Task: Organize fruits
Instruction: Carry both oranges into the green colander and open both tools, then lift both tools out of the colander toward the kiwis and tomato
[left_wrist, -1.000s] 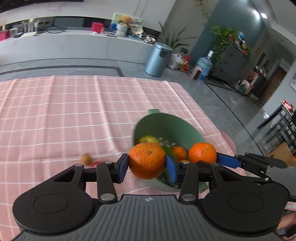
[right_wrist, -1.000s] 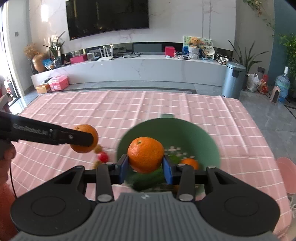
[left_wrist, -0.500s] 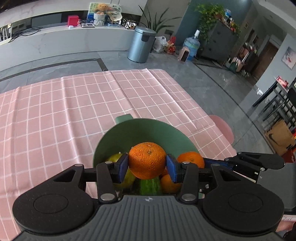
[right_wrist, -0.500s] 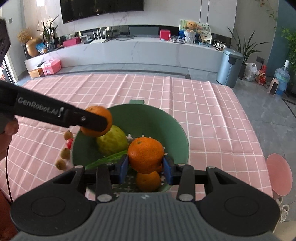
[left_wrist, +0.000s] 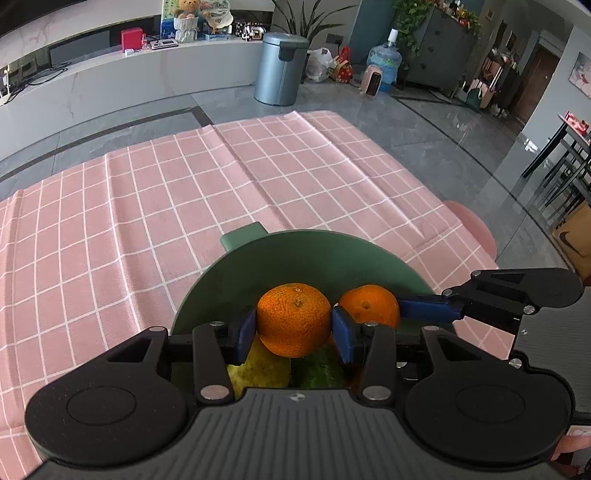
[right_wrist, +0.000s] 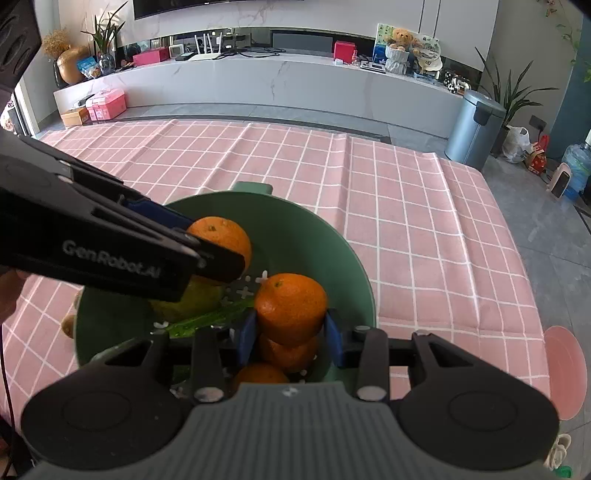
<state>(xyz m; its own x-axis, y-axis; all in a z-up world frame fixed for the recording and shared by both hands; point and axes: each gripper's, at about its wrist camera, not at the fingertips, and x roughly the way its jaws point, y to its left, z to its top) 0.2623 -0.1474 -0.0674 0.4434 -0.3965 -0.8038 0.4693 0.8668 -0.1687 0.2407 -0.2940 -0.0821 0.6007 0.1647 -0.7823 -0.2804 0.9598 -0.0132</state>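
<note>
Two oranges held over the green bowl (right_wrist: 332, 236)

Left tool (left_wrist: 294, 329) and right tool (right_wrist: 290, 332) each clamp an orange; lower both, then part the fingers gently.

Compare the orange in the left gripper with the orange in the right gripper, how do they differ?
The left gripper holds its orange over the left of the green bowl, above the yellow-green fruit; the right gripper holds its orange further right, over loose oranges. The left orange's skin looks rougher. Both are clamped by blue pads, unreleased.
</note>
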